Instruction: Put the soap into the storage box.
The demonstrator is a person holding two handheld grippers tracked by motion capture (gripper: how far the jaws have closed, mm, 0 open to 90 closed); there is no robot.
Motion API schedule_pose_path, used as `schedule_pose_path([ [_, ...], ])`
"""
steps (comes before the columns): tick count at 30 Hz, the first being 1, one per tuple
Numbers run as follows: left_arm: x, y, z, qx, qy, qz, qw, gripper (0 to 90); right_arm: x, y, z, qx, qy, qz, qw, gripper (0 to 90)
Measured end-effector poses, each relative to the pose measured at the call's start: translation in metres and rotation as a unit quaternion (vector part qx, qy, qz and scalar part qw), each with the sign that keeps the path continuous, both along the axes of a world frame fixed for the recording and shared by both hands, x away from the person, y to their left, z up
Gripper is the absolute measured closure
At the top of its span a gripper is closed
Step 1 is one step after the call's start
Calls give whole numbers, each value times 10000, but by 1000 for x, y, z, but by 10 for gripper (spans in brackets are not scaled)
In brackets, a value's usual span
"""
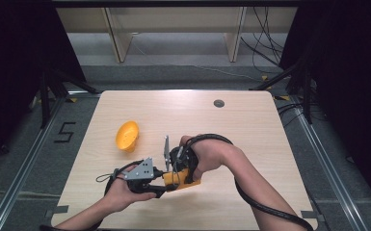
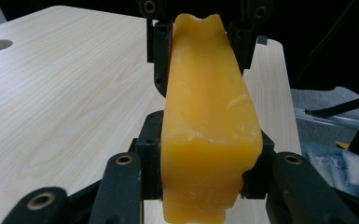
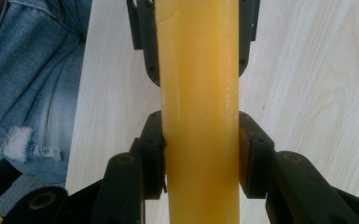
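Mark on floor (image 1: 65, 132): a dark "5", made of tape strips, on the grey floor left of the table (image 1: 250, 125).
Other text: none can be read on anything else.

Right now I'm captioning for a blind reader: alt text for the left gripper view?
A yellow-orange block stands clamped between the left tongs, with the right tongs gripping its far end, above a pale wooden table.
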State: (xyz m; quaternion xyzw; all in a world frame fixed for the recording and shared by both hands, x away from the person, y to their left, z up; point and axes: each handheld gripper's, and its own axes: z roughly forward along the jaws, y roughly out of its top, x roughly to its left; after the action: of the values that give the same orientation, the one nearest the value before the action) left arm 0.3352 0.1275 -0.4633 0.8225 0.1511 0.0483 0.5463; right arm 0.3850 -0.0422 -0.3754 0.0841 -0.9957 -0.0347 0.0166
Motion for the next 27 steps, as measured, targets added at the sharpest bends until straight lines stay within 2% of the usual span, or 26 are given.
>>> schedule_pose_path([
  [1,1,0,1,7,-69,-44,10000,602,0,0,1,-31,-6,-48,10000,605],
  [2,0,0,2,2,1,13,10000,603,2,0,0,32,-35,94,9999,601],
  [3,0,1,3,39,-7,15,10000,603,1,0,0,55,-20,8,10000,597],
  [4,1,2,3,56,-57,-8,10000,604,-1,-1,2,-25,11,-251,9997,586],
  [6,0,2,3,48,-55,56,10000,604,3,-1,3,165,-2,-147,9998,509],
  [7,-1,2,3,29,68,77,9999,604,2,-2,5,187,-11,-293,9994,469],
  [8,-1,2,3,35,68,93,9999,604,3,-4,6,254,-75,-354,9990,454],
  [9,-1,3,3,159,-69,169,9997,605,3,-5,8,294,-62,-426,9986,442],
  [10,1,4,3,171,-105,131,9997,605,5,-8,9,412,-86,-376,9984,418],
  [11,-1,4,2,128,-20,229,9997,605,7,-10,11,479,-57,-365,9982,398],
  [12,1,5,2,199,-148,185,9995,605,9,-13,13,615,-107,-343,9975,378],
  [13,-1,5,0,160,-45,305,9994,605,9,-18,16,695,-79,-472,9964,361],
  [14,1,6,0,177,-96,302,9993,605,11,-21,18,907,-127,-437,9948,353],
  [15,1,7,-1,220,-80,370,9990,605,8,-26,21,949,-75,-720,9928,349],
  [16,2,8,-2,202,-45,424,9989,605,8,-30,23,1090,-101,-731,9913,340],
  [18,3,9,-2,216,-39,532,9983,605,8,-43,28,1204,-200,-900,9884,328],
  [20,3,12,0,215,-12,667,9975,606,7,-59,30,1311,-210,-1151,9845,323],
  [23,3,18,2,191,-43,831,9963,606,6,-87,25,1537,-96,-1609,9749,338],
  [24,3,19,2,172,-41,878,9960,605,5,-99,21,1595,-207,-1886,9688,346],
  [25,4,22,3,171,-37,919,9956,606,6,-106,18,1589,-153,-2009,9665,351],
  [27,3,26,4,142,39,1114,9937,605,2,-122,8,1643,-146,-2461,9551,353],
])
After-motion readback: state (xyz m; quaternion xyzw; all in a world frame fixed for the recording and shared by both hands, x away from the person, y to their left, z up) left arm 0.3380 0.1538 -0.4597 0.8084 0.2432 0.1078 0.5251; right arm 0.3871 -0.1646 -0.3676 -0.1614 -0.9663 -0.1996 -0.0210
